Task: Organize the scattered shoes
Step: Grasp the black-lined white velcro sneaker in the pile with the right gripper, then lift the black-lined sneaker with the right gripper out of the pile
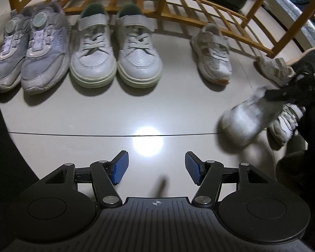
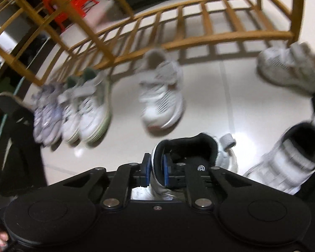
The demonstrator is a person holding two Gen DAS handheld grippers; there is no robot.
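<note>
Left gripper (image 1: pixel 156 167), jaws parted and empty, hangs over bare floor (image 1: pixel 115 113); paired shoes (image 1: pixel 77 48) line the wooden rack (image 1: pixel 178 2). Right gripper (image 2: pixel 156 168) clamps a white sneaker's collar (image 2: pixel 157 155) above the floor.

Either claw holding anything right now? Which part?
Right claw is clamped on the white shoe, pinching the black-lined collar rim at the ankle opening. Left claw is open, holding nothing.

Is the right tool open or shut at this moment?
Shut on a shoe. In the right wrist view, the right tool has its blue pads pressed on the black collar of the white shoe.
</note>
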